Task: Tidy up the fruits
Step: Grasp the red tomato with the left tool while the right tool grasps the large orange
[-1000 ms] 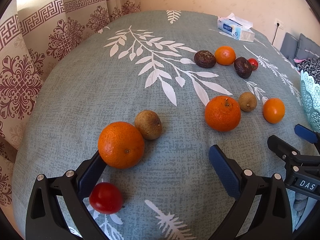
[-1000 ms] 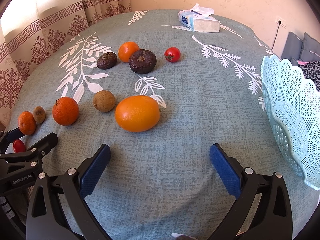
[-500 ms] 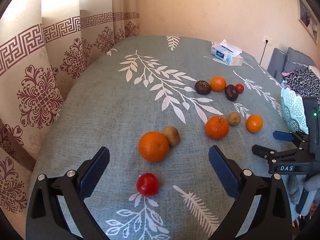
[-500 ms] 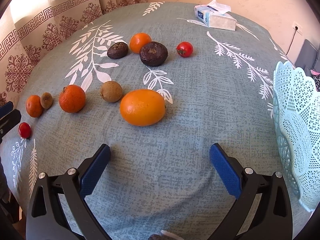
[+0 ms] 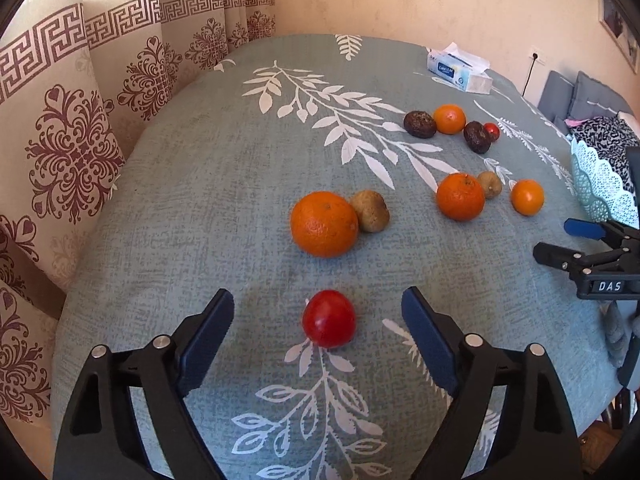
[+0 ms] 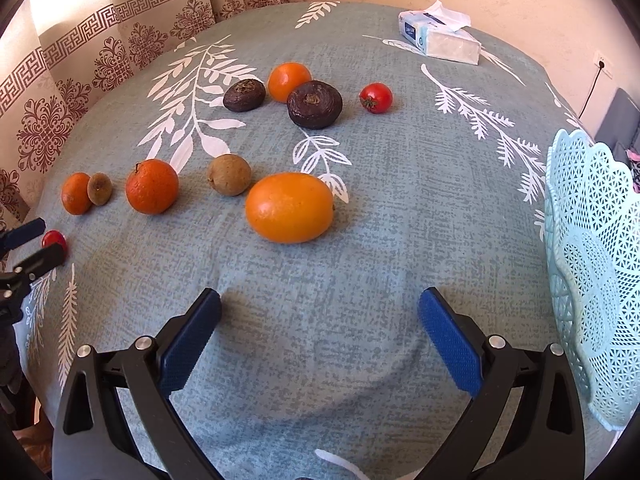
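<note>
Both jaws wide apart, empty. Left gripper (image 5: pixel 318 320) lined up on small round red tomato (image 5: pixel 329 318), sitting on grey-green leaf-print tablecloth (image 5: pixel 224 184) between its fingers. Drop straight down, close gently, it's soft. Pale blue lattice plastic basket (image 6: pixel 592 248) sits beside right gripper (image 6: pixel 320 332).

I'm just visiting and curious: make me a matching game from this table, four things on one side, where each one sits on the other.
Things:
1. red tomato
2. tissue box
3. lace basket
4. large orange

Places:
A. far end of the table
B. between the open left gripper fingers
C. right edge of the table
D. ahead of the open right gripper

Pairs: 1-B, 2-A, 3-C, 4-D
</note>
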### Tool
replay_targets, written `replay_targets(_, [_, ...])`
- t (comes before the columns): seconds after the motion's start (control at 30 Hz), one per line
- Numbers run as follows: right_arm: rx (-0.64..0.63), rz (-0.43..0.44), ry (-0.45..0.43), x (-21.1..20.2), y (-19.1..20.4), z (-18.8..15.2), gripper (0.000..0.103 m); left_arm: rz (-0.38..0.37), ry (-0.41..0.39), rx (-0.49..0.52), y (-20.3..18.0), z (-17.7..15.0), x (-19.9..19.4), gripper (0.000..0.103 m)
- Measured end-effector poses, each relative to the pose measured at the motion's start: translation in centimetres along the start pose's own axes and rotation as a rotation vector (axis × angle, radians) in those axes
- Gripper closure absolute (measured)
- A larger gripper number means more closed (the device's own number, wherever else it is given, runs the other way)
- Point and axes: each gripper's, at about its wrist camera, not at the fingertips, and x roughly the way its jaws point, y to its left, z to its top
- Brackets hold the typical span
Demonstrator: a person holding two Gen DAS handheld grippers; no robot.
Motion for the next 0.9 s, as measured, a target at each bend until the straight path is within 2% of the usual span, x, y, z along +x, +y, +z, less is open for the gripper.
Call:
replay_targets(0.07, [-0.005, 0.006, -0.012, -0.2, 0.1, -0.1, 0.003, -0.003, 0.021, -0.014, 0.2, -0.6, 0.4, 0.033])
replay_targets(0.13, [-0.009, 0.013, -0.024, -0.5, 0.1, -0.2, 0.004, 0.015, 0.009, -0.017, 0.1, -0.9, 0.5, 0.037])
replay_targets(0.17, [-0.010, 0.017, -0.032, -0.7, 0.1, -0.3, 0.005, 0.017, 0.004, -0.016, 0.1, -0.9, 0.4, 0.044])
replay_targets(0.37, [0.038, 0.071, -0.066, -1.2, -0.7, 0.3, 0.018, -0.004, -0.010, -0.048, 0.2, -0.4, 0.3, 0.065])
replay_targets(0.43, [0.063, 0.092, -0.075, -1.2, -1.1, 0.7, 0.025, -0.023, -0.016, -0.056, 0.1, -0.3, 0.1, 0.069])
replay_targets(0.57, [0.086, 0.124, -0.091, -1.0, -1.3, 1.7, 0.032, -0.011, -0.034, -0.031, -0.6, -0.3, -0.3, 0.075])
replay_targets(0.63, [0.084, 0.128, -0.091, -0.7, -1.2, 2.3, 0.037, -0.018, -0.045, -0.026, -0.7, -0.2, -0.6, 0.076])
replay_targets(0.77, [0.067, 0.136, -0.083, 0.3, -0.4, 3.3, 0.039, -0.030, -0.062, -0.016, -0.9, 0.0, -1.1, 0.077])
replay_targets(0.9, [0.059, 0.127, -0.071, 1.5, 0.0, 3.8, 0.046, -0.036, -0.071, -0.009, -1.0, 0.0, -1.4, 0.077])
